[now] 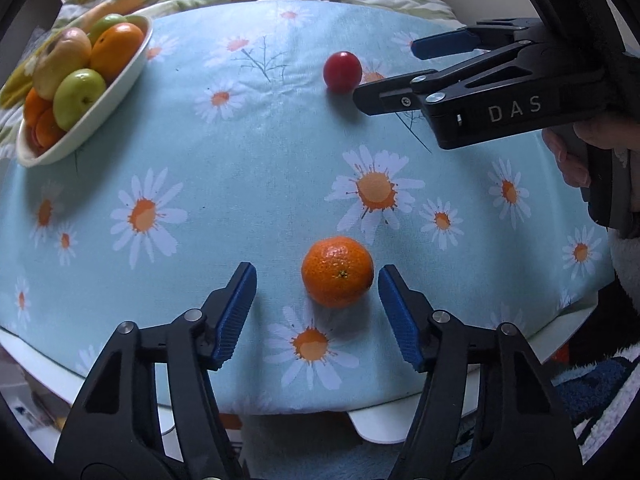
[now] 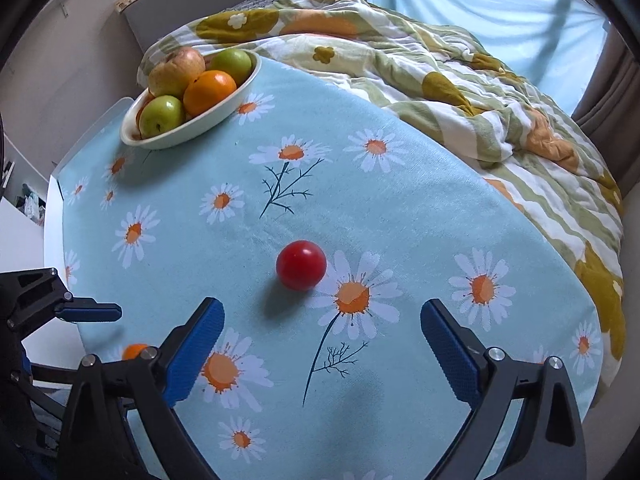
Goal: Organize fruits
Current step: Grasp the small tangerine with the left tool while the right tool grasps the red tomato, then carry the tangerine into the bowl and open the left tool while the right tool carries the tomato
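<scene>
A mandarin (image 1: 337, 271) lies on the daisy tablecloth just ahead of my open left gripper (image 1: 316, 276), close to its right finger. A red round fruit (image 1: 342, 71) lies farther back; in the right wrist view the red fruit (image 2: 301, 265) sits ahead of my open, empty right gripper (image 2: 322, 312), slightly left of centre. The right gripper (image 1: 384, 68) reaches in from the right beside the red fruit. A white oval bowl (image 1: 120, 80) at the far left holds apples and oranges; it also shows in the right wrist view (image 2: 208, 120). The mandarin (image 2: 134, 351) peeks out behind my right gripper's left finger.
A rumpled flowered quilt (image 2: 460, 80) lies on the bed beyond the table's far edge. The tablecloth (image 1: 248, 184) covers a white table whose near edge (image 1: 372, 424) shows below my left gripper. The left gripper's finger (image 2: 90, 313) is at the left.
</scene>
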Tool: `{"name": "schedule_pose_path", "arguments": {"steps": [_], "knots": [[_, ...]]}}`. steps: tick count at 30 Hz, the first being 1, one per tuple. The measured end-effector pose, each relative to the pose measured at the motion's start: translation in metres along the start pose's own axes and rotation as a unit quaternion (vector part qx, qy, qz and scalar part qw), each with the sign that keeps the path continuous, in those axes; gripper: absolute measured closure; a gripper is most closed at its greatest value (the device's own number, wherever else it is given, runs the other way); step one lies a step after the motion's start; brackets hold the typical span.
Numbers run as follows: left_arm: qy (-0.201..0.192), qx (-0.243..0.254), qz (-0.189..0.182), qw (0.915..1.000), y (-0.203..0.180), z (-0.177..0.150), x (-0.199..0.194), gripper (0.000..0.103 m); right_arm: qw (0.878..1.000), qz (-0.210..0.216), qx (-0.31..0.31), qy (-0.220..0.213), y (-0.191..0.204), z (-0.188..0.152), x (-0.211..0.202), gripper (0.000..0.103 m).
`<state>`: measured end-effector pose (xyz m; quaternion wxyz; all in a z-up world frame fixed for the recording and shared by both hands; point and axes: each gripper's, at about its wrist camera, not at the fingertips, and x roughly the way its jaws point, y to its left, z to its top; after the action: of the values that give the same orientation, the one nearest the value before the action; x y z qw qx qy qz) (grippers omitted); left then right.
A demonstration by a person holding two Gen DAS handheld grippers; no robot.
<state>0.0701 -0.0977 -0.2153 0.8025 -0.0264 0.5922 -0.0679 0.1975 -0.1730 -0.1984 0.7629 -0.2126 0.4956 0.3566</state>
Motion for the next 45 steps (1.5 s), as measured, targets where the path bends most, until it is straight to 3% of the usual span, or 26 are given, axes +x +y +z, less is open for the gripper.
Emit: {"name": "schedule_pose_path", "arguments": {"steps": [3,6,8,15,28,33,45], "knots": [[-0.001,0.001,0.001,1.0000,-0.004,-0.002,0.003,0.041,1.000,0.004,-0.016,0.006,0.002,-0.004,0.010,0.017],[-0.007,0.014,0.014,0.9998,-0.012,-0.005,0.004,0.056,1.000,0.014,-0.024,0.007,0.002,-0.005,0.017,0.017],[-0.009,0.015,0.013,0.9998,-0.013,-0.006,0.003,0.060,0.999,0.020,-0.029,0.004,0.002,-0.004,0.020,0.017],[-0.014,-0.010,0.020,0.9997,-0.008,-0.005,0.002,0.060,0.998,0.030,-0.052,0.001,0.008,0.003,0.027,0.036],[-0.017,-0.025,0.039,0.9988,0.005,0.012,0.005,0.061,0.998,0.020,-0.060,-0.017,0.009,0.012,0.029,0.058],[-0.020,-0.024,0.044,0.9986,0.006,0.014,0.006,0.061,0.998,0.019,-0.062,-0.023,0.007,0.011,0.028,0.075],[-0.054,-0.025,0.059,0.9965,0.013,0.021,-0.023,0.061,0.998,0.021,-0.046,-0.049,0.010,0.014,0.000,0.075]]}}
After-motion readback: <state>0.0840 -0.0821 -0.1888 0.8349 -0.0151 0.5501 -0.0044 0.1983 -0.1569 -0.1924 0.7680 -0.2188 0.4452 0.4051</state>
